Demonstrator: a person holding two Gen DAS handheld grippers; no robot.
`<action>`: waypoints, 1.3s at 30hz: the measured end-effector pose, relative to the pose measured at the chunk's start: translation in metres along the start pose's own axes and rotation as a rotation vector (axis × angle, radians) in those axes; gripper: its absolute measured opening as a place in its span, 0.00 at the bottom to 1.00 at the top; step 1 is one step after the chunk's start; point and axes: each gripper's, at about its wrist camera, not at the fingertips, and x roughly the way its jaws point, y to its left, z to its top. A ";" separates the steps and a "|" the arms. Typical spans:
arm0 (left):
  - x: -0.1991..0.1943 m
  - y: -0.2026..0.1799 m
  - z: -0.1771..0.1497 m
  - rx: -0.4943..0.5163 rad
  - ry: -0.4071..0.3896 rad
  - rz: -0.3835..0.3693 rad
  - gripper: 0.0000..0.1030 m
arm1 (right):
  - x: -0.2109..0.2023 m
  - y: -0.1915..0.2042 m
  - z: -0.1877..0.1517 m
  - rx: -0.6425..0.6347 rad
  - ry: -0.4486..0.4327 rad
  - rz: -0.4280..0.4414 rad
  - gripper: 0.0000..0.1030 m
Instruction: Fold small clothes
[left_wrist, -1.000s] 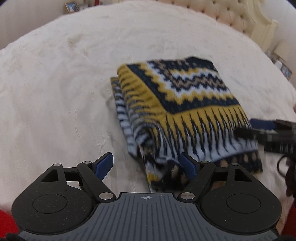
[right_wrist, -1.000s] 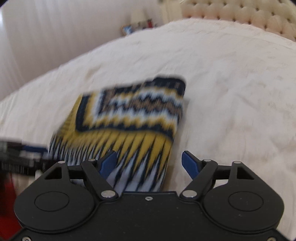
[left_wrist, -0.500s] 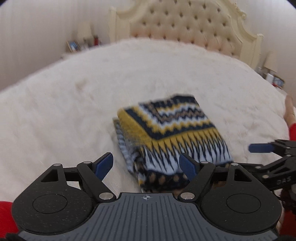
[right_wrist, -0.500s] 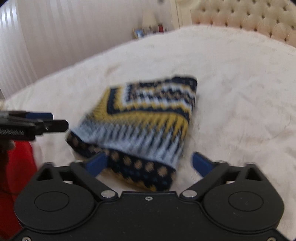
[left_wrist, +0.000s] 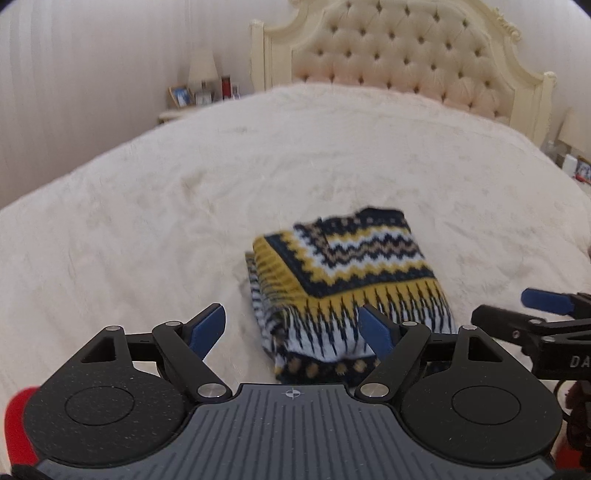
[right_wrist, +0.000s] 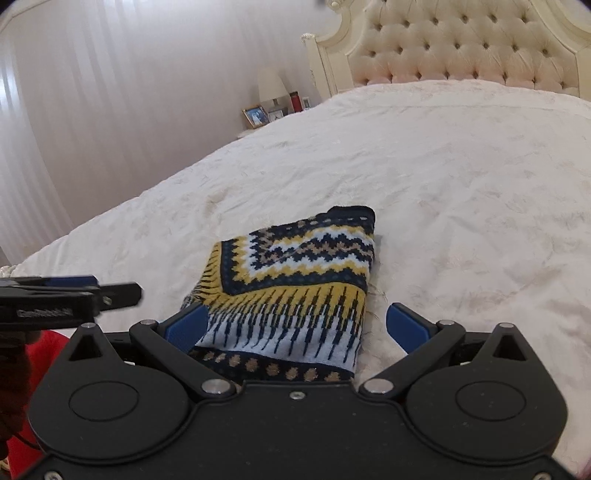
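Left gripper (left_wrist: 291, 326) open, holding nothing, raised just short of the sweater (left_wrist: 351, 284). Sweater folded into a compact rectangle, lying mid-bed on the cream bedspread (left_wrist: 147, 221). Right gripper (right_wrist: 295, 328) open too, empty, hovering over the near hem. Folding apparently finished; perhaps only tidying the loose left edge remaining.

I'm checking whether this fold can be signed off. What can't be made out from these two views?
- Near hem of the folded sweater: the right wrist view hides it behind the right gripper body.
- Its underside and inner layers: covered by the top layer on the bed.
- Knit detail: blurred in the left wrist view behind the left gripper.
- Nightstand items: too small to identify.
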 end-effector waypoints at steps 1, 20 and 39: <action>0.003 -0.001 0.000 0.005 0.019 0.000 0.76 | -0.001 0.001 -0.001 0.000 0.004 -0.022 0.99; 0.037 -0.005 -0.025 -0.016 0.260 -0.001 0.76 | 0.010 -0.006 -0.010 0.100 0.212 -0.174 0.99; 0.042 -0.006 -0.025 -0.021 0.285 -0.008 0.76 | 0.014 0.004 -0.007 0.068 0.215 -0.163 0.99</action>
